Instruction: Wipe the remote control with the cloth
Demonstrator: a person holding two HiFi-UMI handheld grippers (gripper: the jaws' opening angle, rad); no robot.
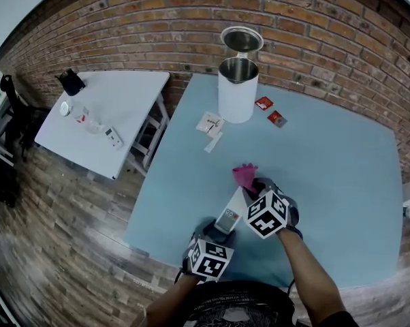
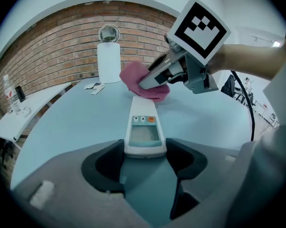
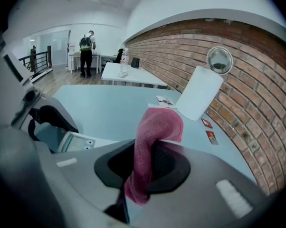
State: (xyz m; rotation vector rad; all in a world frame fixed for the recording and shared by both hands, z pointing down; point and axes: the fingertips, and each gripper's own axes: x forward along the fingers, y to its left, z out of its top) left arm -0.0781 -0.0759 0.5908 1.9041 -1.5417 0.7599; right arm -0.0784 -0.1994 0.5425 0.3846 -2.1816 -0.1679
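Note:
A white remote control (image 1: 229, 216) (image 2: 144, 127) with a small screen and an orange button lies lengthwise on the light blue table (image 1: 341, 182). My left gripper (image 1: 218, 234) (image 2: 145, 151) has its jaws against both sides of the remote's near end. My right gripper (image 1: 257, 187) (image 3: 145, 163) is shut on a pink cloth (image 1: 245, 176) (image 3: 155, 132) that bulges out past its jaws. In the left gripper view the cloth (image 2: 143, 82) rests at the remote's far end, with the right gripper (image 2: 157, 79) slanting down from the right. The right gripper view shows the remote (image 3: 76, 141) at lower left.
A tall white canister (image 1: 238, 87) with its lid tipped open stands at the table's far edge by the brick wall. Two red packets (image 1: 270, 111) and some paper slips (image 1: 210, 123) lie near it. A white side table (image 1: 130, 90) with small items stands to the left. A person (image 3: 87, 51) stands far off.

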